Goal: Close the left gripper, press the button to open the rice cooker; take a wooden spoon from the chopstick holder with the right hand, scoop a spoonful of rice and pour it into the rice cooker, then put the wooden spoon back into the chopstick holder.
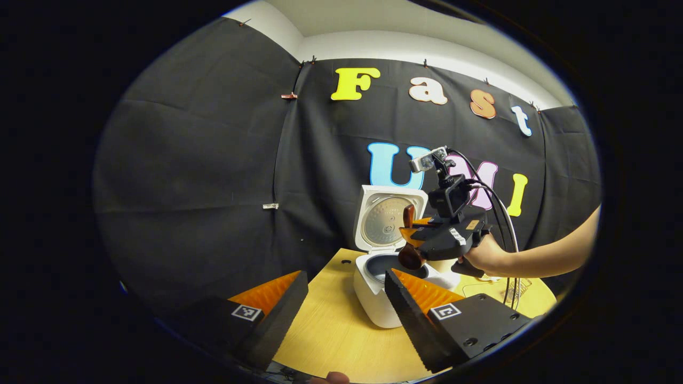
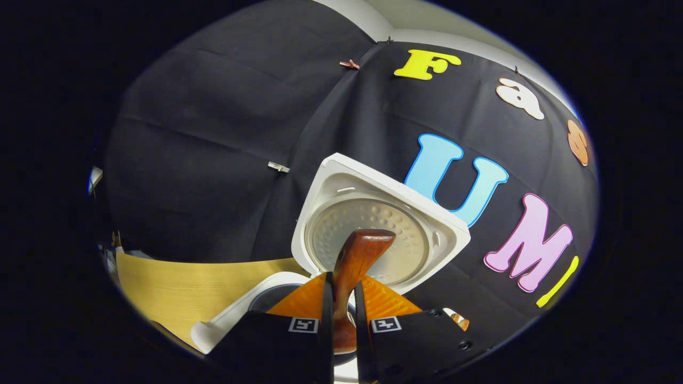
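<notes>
The white rice cooker stands on the wooden table with its lid raised upright. My left gripper hangs open in front of it, nothing between its fingers. A hand holds my right gripper above the pot's opening, shut on the wooden spoon. The spoon's bowl hangs down over the pot and its handle end points up. In the right gripper view, the spoon is clamped between the fingers of my right gripper, in front of the open lid and above the pot. I cannot tell whether rice is in the spoon.
The round wooden table reaches left and forward of the cooker. A wire holder stands at the table's right, behind my right arm's cables. A white object sits just right of the cooker. Black cloth walls close in behind.
</notes>
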